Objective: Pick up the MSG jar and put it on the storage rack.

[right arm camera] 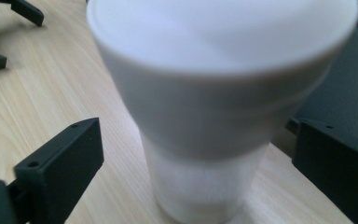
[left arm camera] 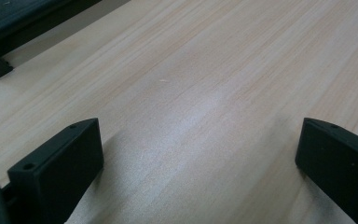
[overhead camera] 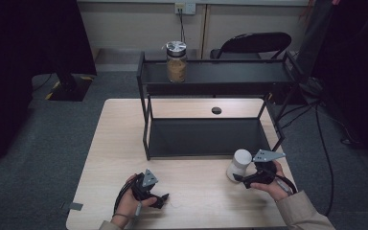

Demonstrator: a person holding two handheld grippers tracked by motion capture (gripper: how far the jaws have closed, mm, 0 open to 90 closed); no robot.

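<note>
Jar [right arm camera: 214,107] stood upright on the counter [overhead camera: 124,143] between the right gripper's [right arm camera: 198,163] spread, unclosed fingers; apparently light, smooth, slippery; grasp the narrower body. Left gripper [left arm camera: 198,158] released, empty.

The table [overhead camera: 191,182] is pale wood with fine lengthwise grain; the two-tier rack [overhead camera: 206,136] on it is matte black. The container [overhead camera: 239,164] is white with a frosted, paler lower body, and the jar [overhead camera: 176,61] holds tan contents under a silver lid. Both the left gripper [overhead camera: 162,199] and the right gripper [overhead camera: 239,178] are black with grey plates; the floor [overhead camera: 52,134] is dark grey.
</note>
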